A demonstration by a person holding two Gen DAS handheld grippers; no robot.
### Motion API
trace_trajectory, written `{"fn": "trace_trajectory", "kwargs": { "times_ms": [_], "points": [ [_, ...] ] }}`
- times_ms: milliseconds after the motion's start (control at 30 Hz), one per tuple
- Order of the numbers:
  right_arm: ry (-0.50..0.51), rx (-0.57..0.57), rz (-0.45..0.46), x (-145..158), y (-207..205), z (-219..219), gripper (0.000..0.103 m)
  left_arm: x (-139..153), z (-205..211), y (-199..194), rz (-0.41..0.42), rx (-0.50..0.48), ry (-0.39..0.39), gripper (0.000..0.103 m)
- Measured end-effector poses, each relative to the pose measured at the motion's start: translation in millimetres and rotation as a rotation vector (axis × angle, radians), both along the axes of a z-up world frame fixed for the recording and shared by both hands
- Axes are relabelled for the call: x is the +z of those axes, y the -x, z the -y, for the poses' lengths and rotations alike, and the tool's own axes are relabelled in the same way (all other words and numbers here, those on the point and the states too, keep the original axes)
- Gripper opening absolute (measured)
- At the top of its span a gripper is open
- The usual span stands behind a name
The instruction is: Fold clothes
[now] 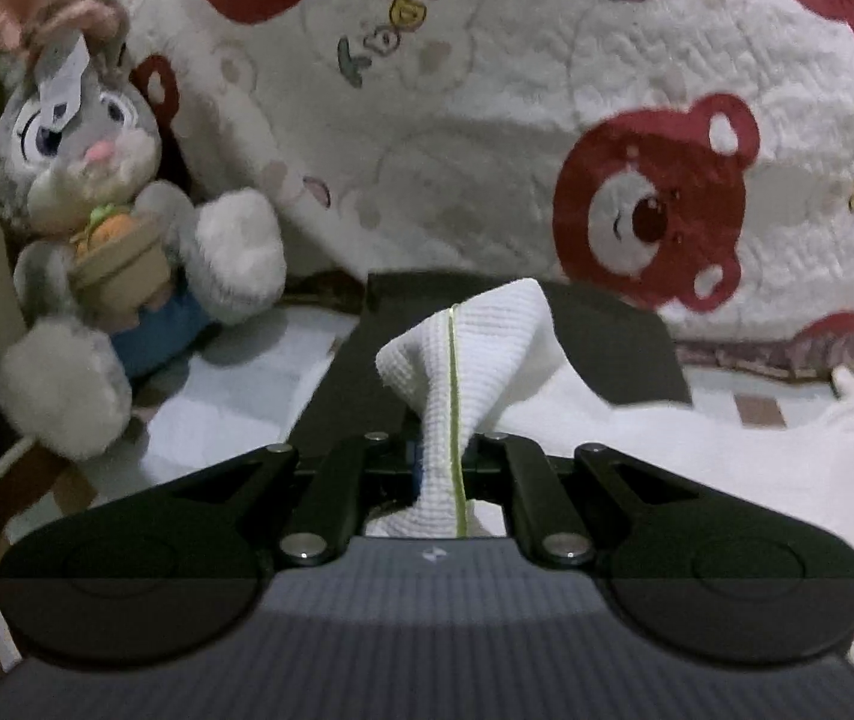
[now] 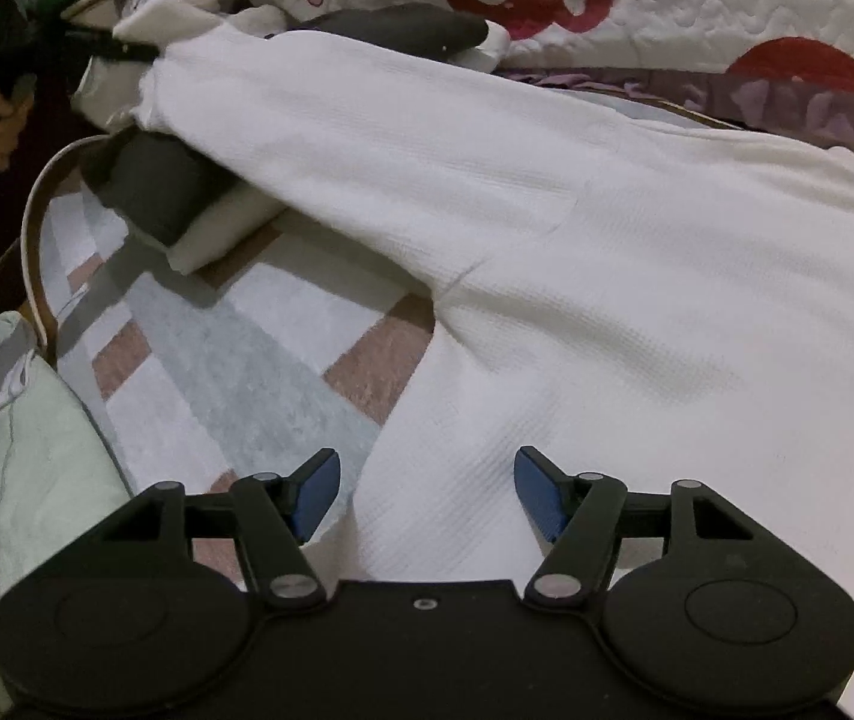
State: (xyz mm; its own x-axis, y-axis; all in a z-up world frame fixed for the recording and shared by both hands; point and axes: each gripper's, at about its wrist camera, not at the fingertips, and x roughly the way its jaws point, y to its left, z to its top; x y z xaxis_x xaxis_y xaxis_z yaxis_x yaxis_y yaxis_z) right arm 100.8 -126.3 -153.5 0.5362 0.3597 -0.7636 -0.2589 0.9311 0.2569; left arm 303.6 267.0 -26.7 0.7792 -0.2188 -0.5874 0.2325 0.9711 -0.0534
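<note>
holding: left gripper (image 1: 440,468) has its jaws closed on a bunched end of the white garment (image 1: 469,348); a thin yellow-green seam line runs up the pinched cloth toward 12 o'clock.
right gripper (image 2: 427,495): jaws spread apart, blue pads (image 2: 538,495) showing, hovering just over the garment's near edge; nothing between them.
item: white garment (image 2: 547,252), waffle-textured knit, long sleeve or leg stretched from the middle of the right wrist view out to 10 o'clock.
location: garment lies across a checked mat (image 2: 234,372) of grey, white and brown squares, its body filling the view from 3 to 6 o'clock; the far end is lifted off the mat.
handling, judged: light, soft, limp; drapes and sags between held points; textured weave looks grippy, not slippery; not fragile, though it stretches if pulled hard.
where to take hold, judged: at a hem, cuff or seam edge, where the layers are doubled; the free edge at 6 o'clock under the right gripper suits a second hold.
surroundings: plush rabbit (image 1: 90,180) at 9 o'clock in the left wrist view; bear-print quilt (image 1: 547,90) from 12 to 3 o'clock; pale green cloth (image 2: 30,480) at 8 o'clock in the right wrist view.
risk, judged: the single pinch lets the cloth twist into a rope.
</note>
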Motion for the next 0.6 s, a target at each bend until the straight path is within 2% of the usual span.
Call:
{"fn": "trace_trajectory", "kwargs": {
  "times_ms": [167,200,233,267,300,400,500,533,600],
  "points": [
    [0.024,0.002,-0.017,2,1,-12,0.070,2,4,-4,0.015,0.012,0.000,0.007],
    [0.028,0.002,-0.021,2,1,-15,0.068,1,4,-4,0.015,0.015,0.003,0.007],
    [0.033,0.003,-0.024,3,1,-17,0.060,2,2,-6,0.014,0.019,0.012,0.007],
    [0.038,0.003,-0.028,3,2,-20,0.022,3,1,-7,0.017,0.023,0.013,0.007],
    [0.043,0.004,-0.031,4,2,-22,0.008,5,-1,-9,0.021,0.026,0.014,0.007],
    [0.057,0.005,-0.042,5,3,-30,0.006,10,-4,-12,0.029,0.036,0.021,0.007],
    [-0.065,0.020,-0.059,2,-2,-30,0.002,9,-4,-15,0.024,0.047,0.027,0.007],
    [-0.078,0.054,-0.078,-4,-4,-35,0.002,8,-3,-16,0.018,0.053,0.023,0.007],
    [-0.051,0.077,-0.063,-10,-5,-49,0.000,4,-3,-16,0.009,0.058,0.012,0.007]
  ]
}}
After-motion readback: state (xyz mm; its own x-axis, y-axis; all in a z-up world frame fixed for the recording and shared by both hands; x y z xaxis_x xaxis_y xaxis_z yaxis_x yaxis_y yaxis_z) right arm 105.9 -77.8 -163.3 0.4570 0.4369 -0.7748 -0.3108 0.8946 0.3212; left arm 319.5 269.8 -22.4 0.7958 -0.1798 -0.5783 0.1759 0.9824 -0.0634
